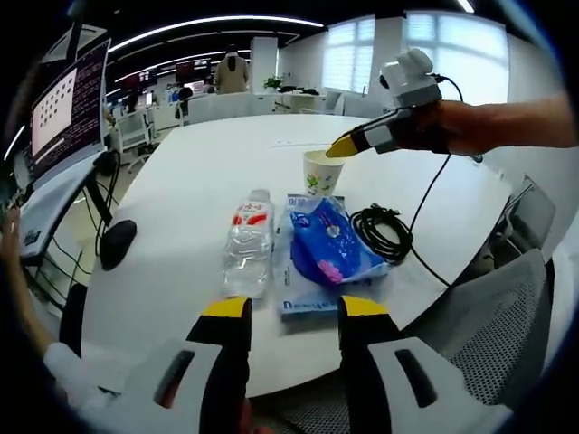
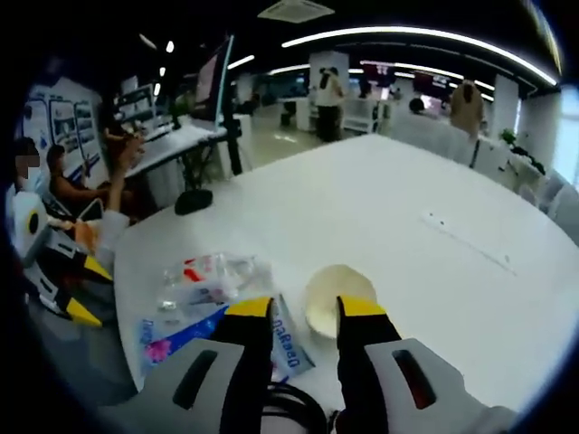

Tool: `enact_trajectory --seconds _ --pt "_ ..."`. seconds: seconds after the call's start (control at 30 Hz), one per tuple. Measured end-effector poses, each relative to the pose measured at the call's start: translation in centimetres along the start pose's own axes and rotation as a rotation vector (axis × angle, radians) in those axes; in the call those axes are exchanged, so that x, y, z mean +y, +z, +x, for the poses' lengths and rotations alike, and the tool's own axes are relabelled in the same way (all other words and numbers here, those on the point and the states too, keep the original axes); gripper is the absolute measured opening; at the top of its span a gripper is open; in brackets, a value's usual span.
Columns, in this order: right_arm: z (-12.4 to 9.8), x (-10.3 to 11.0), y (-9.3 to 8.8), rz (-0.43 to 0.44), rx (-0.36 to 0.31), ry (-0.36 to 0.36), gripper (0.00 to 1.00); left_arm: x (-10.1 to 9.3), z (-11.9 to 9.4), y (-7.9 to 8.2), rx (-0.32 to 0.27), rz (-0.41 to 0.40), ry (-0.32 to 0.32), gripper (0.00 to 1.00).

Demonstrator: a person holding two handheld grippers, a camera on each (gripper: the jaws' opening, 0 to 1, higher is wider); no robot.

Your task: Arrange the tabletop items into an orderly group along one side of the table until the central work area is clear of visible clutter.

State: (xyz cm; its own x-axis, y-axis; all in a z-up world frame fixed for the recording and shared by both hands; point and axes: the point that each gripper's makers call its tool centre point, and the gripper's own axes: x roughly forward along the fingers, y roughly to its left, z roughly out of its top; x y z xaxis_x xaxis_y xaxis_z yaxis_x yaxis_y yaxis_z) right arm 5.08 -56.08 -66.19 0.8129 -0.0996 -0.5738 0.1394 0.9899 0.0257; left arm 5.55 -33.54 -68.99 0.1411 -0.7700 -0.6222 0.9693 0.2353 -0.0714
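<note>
Paper cup (image 2: 336, 298) sits just beyond the right gripper's (image 2: 305, 307) parted jaws

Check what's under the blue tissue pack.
The blue tissue pack lies on a flat white-and-blue packet, whose printed edge sticks out toward the left tongs. The rest of that packet is covered.

Open-plan office: white desks (image 2: 380, 208), monitors (image 1: 68, 104), ceiling strip lights (image 1: 217, 23).

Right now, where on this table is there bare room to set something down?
Free: the wide white tabletop beyond the paper cup, and the stretch left of the water bottle. Crowded: near edge, where bottle, blue packet and black cable cluster.
</note>
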Motion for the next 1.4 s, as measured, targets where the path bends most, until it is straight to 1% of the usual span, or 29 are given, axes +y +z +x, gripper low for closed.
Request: enact_trajectory --seconds 0.23,0.3,0.43,0.63,0.77,0.83,1.0,1.1,1.2,1.3,1.4 --pt "-1.7 0.2 -0.6 0.047 -0.027 -0.018 0.27 0.1 0.1 -0.2 0.011 -0.011 -0.001 0.37" --pt "-2.3 0.4 -0.9 0.083 -0.044 -0.023 0.27 0.0 0.1 -0.3 0.013 -0.01 -0.002 0.37" --pt "-3.9 0.8 -2.1 0.103 -0.051 -0.037 0.27 -0.1 0.2 -0.4 0.022 -0.009 -0.008 0.37" --pt "-5.5 0.6 -4.5 0.149 -0.043 -0.066 0.28 -0.2 0.3 -0.5 0.029 0.0 -0.014 0.37" --pt "-6.7 0.3 -5.7 0.186 -0.044 -0.088 0.29 -0.2 0.3 -0.6 0.031 -0.003 -0.014 0.37" --pt "-7.2 0.2 -6.4 0.2 -0.04 -0.097 0.29 -0.1 0.3 -0.5 0.03 -0.01 -0.011 0.37" --pt "-8.9 0.1 -7.8 0.232 -0.039 -0.121 0.3 0.7 0.1 -0.4 0.017 -0.065 0.008 0.37" --pt "-9.7 0.3 -8.5 0.24 -0.034 -0.126 0.3 1.0 0.0 -0.3 0.01 -0.096 0.013 0.37" --pt "-10.5 1.1 -9.4 0.268 -0.024 -0.126 0.31 1.3 0.2 -0.2 0.008 -0.131 0.01 0.38" --pt "-11.1 1.8 -9.9 0.285 -0.021 -0.122 0.32 1.5 0.4 0.0 0.007 -0.135 0.013 0.38" --pt "-11.6 2.5 -10.4 0.306 -0.017 -0.12 0.33 1.6 1.0 0.7 0.003 -0.123 0.009 0.38"
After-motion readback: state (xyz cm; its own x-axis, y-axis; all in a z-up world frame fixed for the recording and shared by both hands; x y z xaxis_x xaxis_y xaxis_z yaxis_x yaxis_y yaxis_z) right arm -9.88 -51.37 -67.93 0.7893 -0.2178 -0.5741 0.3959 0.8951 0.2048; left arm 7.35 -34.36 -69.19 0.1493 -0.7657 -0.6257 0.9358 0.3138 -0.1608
